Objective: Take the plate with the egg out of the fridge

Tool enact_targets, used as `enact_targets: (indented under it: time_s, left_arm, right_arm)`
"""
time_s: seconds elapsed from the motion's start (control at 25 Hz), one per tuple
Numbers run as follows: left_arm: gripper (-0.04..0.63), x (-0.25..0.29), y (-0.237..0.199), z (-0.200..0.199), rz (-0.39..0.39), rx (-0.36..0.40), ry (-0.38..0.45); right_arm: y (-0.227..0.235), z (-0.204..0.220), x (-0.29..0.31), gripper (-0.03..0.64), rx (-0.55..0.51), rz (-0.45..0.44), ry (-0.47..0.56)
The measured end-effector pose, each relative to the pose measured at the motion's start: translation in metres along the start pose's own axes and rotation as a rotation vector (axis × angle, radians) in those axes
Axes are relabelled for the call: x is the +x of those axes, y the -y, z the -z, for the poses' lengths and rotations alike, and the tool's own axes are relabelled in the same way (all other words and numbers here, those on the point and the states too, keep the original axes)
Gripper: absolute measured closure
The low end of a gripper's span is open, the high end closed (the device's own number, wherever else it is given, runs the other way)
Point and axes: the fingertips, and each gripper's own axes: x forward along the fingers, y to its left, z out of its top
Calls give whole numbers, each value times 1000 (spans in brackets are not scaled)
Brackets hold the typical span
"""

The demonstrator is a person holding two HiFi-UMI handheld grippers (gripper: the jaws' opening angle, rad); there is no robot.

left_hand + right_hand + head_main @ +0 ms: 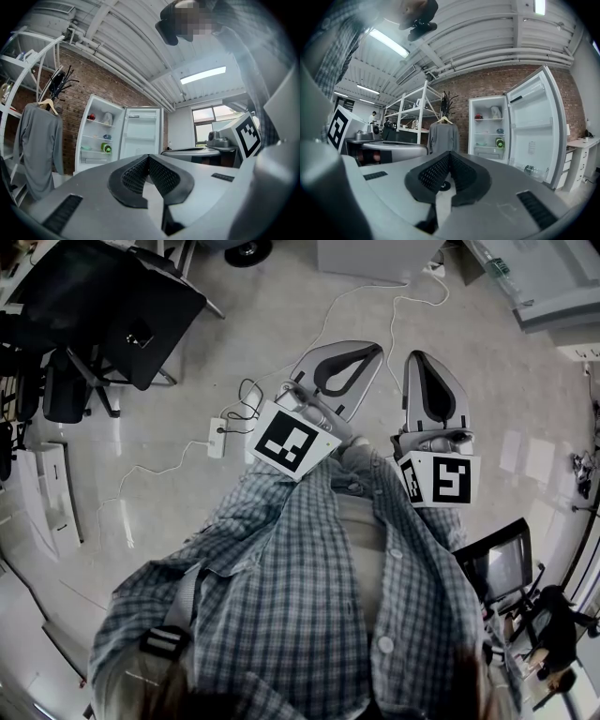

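A white fridge stands open against a brick wall, some way ahead of me; in the right gripper view the fridge is right of centre with its door swung wide. Its shelves hold a red thing, a pale bag, a blue thing, a green container and a pale dish; a plate with an egg is too small to make out. My left gripper and right gripper are both shut and hold nothing. In the head view the left gripper and the right gripper point forward over the floor.
A grey garment hangs on a rack left of the fridge, with metal shelving beyond it. A white counter stands right of the door. White cables and a power strip lie on the floor, near a black chair.
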Motion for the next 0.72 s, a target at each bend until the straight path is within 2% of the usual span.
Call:
enact_targets:
  time_s: [0.56,0.72]
  left_arm:
    - [589,-1,-2,2,28,-2,5]
    - [589,3,-5,3,21,1,8]
  right_arm:
    - [-1,6,-3,611,2,44,-13]
    - [1,7,3,611,-7,33,-16]
